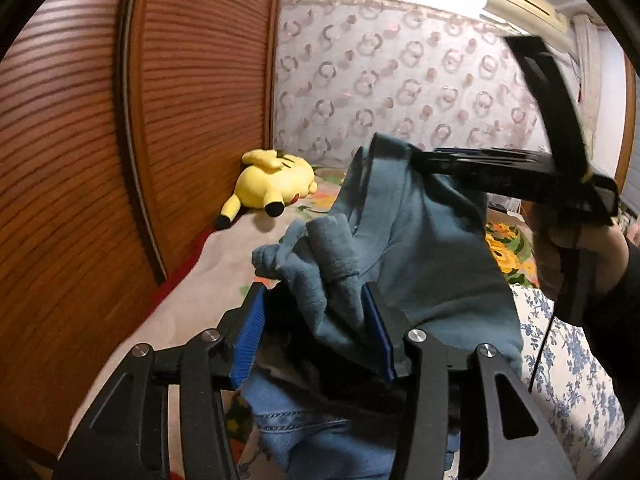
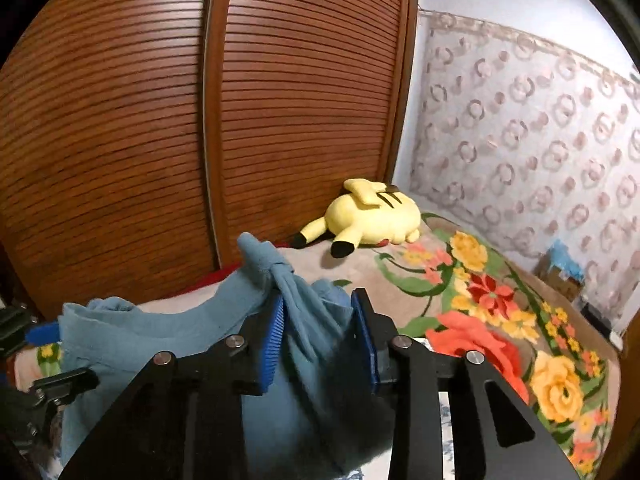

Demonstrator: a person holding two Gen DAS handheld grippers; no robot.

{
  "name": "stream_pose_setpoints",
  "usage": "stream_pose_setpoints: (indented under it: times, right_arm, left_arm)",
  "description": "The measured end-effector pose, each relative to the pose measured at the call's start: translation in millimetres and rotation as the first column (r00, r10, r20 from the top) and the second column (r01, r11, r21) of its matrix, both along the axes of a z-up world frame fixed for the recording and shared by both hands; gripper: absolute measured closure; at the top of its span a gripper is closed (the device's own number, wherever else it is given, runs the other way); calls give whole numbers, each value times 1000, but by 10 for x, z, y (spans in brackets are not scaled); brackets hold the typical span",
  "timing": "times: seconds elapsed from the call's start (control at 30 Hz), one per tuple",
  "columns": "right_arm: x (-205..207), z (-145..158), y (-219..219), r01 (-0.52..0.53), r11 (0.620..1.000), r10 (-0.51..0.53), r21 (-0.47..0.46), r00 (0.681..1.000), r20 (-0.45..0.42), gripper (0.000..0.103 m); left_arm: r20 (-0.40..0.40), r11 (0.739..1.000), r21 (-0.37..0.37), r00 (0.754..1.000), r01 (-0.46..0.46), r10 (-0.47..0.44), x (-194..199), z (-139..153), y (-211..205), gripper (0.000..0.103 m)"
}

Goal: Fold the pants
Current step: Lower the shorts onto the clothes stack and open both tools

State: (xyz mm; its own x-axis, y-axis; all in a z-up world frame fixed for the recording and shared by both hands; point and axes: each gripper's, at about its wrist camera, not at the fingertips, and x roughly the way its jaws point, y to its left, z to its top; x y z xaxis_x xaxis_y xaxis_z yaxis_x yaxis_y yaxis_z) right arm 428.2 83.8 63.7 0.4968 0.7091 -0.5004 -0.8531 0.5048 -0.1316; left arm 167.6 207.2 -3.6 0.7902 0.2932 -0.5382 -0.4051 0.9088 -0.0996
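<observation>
Jaws on the left gripper (image 1: 316, 336) and right gripper (image 2: 322, 340) are both standing part-open, pads slack around bunched teal pants (image 1: 408, 248), which are draping between the two grippers over the floral blanket (image 2: 500, 320). Person should be backing both grippers straight out so the fleece is not snagging and the fold is settling flat.

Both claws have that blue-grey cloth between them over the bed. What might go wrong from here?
1. The left gripper and right gripper stand open with the blue-grey pants bunched loosely between their pads, so the cloth may slip out and drop in a heap.
2. The fabric is crumpled, not flat, so any fold may come out crooked.
3. Other clothing, like the denim beneath, could get caught up with it.
</observation>
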Motion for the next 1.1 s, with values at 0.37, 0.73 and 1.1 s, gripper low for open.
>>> stream_pose_setpoints:
  times: [0.37, 0.73, 1.1]
  right_arm:
    - [-58, 20, -351, -68, 997, 71, 38, 994, -86, 68]
    - [334, -63, -333, 42, 999, -42, 6, 994, -98, 68]
    - [48, -5, -424, 42, 996, -34, 77, 994, -100, 68]
  left_arm:
    - [-6, 1000, 1, 1000, 2, -2, 5, -15, -16, 54]
    - [-13, 1000, -18, 1000, 3, -3, 29, 4, 20, 46]
    - [-19, 1000, -1, 1000, 4, -4, -24, 53, 21, 25]
